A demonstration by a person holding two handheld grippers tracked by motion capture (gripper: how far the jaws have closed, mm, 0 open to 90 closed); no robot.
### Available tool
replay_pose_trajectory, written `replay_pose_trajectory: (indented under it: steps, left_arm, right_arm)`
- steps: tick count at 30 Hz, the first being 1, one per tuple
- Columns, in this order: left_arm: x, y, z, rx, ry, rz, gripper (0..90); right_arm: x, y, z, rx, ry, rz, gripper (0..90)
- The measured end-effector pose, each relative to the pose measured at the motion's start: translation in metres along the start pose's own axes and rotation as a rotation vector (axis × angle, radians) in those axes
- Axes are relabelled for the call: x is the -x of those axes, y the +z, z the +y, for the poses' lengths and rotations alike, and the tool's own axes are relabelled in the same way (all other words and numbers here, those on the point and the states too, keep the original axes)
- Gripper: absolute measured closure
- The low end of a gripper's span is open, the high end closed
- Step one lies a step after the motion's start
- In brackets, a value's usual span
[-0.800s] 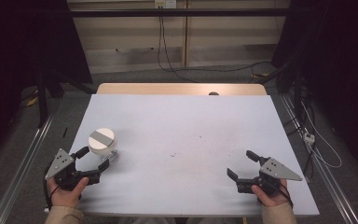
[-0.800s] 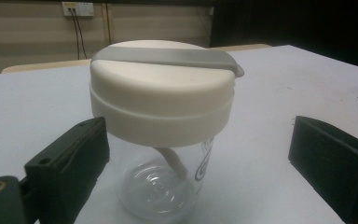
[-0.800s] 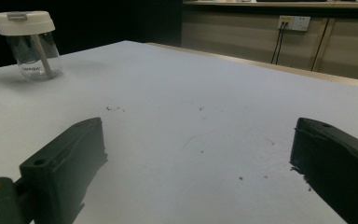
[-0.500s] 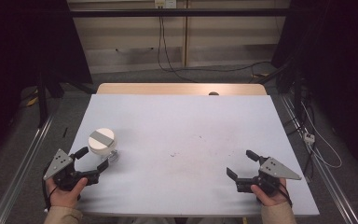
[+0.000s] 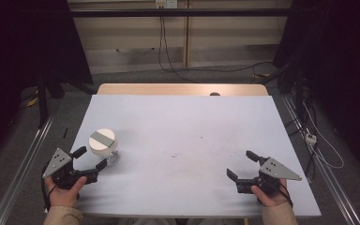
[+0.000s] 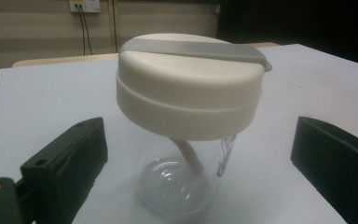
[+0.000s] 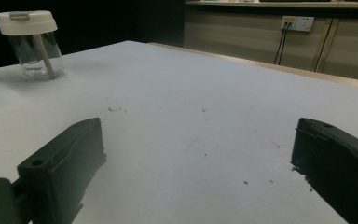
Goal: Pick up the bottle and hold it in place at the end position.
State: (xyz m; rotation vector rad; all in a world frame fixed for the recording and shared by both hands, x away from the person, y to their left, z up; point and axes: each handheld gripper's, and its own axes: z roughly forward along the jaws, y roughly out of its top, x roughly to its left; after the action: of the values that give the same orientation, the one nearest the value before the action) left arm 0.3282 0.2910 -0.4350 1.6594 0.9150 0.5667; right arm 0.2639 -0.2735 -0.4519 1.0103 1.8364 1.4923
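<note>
The clear jar (image 5: 104, 146) with a cream lid stands upright near the tabletop's (image 5: 183, 126) left edge, toward the near-left corner. The left gripper (image 5: 90, 158) sits just before it, jaws spread wide, flanking the jar without contact. The right gripper (image 5: 242, 164) rests near the near-right corner, jaws wide apart, holding nothing.

left claw (image 5: 90, 159) nudged slightly nearer the jar (image 5: 103, 143)

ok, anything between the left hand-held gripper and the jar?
Nothing visible. The left hand-held gripper sits open just short of the jar, with bare table between its jaws and the glass.
</note>
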Motion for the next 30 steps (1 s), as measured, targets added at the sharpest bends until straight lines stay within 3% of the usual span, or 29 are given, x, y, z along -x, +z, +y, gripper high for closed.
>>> replay_pose_trajectory:
  steps: [9,20,30]
  left_arm:
    - [-0.005,0.005,-0.001,-0.014,-0.006,0.021,3.4]
    - [-0.004,0.018,-0.003,-0.052,-0.011,0.012,3.6]
    - [-0.003,0.027,-0.002,-0.052,-0.006,0.019,3.8]
  right_arm:
    - [-0.001,0.000,0.000,-0.001,-0.005,0.002,2.2]
    - [-0.002,0.002,0.000,-0.005,-0.009,0.009,2.4]
    - [-0.002,0.002,0.000,-0.007,-0.009,0.011,2.3]
